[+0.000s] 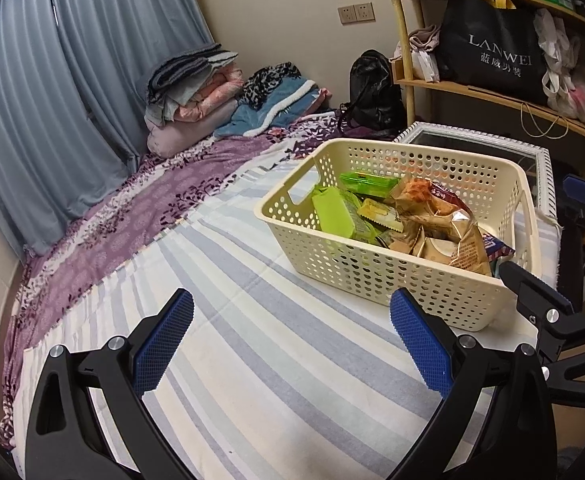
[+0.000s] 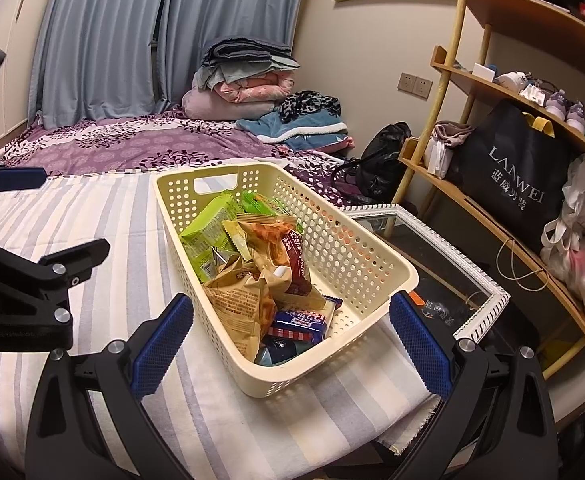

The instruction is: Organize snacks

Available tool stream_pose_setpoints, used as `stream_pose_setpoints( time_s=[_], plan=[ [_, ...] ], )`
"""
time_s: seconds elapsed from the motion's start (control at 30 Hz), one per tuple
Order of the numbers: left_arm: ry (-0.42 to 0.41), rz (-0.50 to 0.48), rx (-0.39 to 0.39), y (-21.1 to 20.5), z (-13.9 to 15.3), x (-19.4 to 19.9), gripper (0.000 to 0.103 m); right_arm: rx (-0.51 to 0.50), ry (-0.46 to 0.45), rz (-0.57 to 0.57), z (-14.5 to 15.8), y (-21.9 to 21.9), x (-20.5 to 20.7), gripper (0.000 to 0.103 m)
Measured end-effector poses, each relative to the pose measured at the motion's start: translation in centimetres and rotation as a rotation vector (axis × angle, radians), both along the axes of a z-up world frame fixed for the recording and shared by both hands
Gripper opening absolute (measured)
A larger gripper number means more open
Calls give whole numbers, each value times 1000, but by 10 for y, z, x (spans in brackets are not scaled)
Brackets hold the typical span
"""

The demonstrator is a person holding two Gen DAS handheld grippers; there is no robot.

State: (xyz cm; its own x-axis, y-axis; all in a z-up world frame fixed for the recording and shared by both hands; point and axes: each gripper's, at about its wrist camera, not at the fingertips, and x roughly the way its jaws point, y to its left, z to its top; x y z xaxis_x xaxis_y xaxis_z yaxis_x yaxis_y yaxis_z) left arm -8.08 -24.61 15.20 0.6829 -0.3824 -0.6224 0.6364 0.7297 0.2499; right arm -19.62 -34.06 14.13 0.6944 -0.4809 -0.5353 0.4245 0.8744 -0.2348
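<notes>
Basket (image 2: 376, 258): cream, perforated, handle slot at each short end. Stands on a striped cloth (image 2: 92, 220) near the cloth's 4 o'clock corner in the right wrist view; at 2 o'clock in the left wrist view.

Snacks, all inside the basket, loosely heaped:
- green packs (image 2: 208, 222) at the far end, 12 o'clock;
- tan crinkled bags (image 2: 244, 300) mid-heap, one riding above the rim in the left view;
- dark red pack (image 2: 298, 266) leaning on the tan bags;
- blue-and-red pack (image 2: 300, 320) at the near end, 6 o'clock.

No snack is seen loose on the cloth.

Left gripper (image 1: 292, 344): fingers spread wide, holding nothing, over bare cloth, basket ahead toward 1 o'clock.

Right gripper (image 2: 290, 344): fingers spread wide, holding nothing, straddling the basket's near short end without visible contact.

Framed glass (image 2: 480, 288): just beside the basket at 3 o'clock, below cloth level.

Hazards, as judged:
- The basket sits close to the cloth's edge; a sideways nudge from the right gripper could push it toward the glass.
- The heap is loose and tall; pulling a lower pack may spill the tan bag over the rim.
- Crinkled film may slip from the pads if pinched at a thin corner.
- The two grippers are near each other and could collide if both reach in together.
</notes>
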Motion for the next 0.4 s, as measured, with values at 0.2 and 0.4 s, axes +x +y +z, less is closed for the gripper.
stream_pose_setpoints(
  time_s=[0.2, 0.4],
  plan=[
    [32, 1, 30, -5, -2, 4, 100, 3, -2, -5, -1, -2, -1, 98],
    [44, 12, 37, -5, -5, 7, 100, 12, -2, -14, -1, -3, -3, 98]
  ],
)
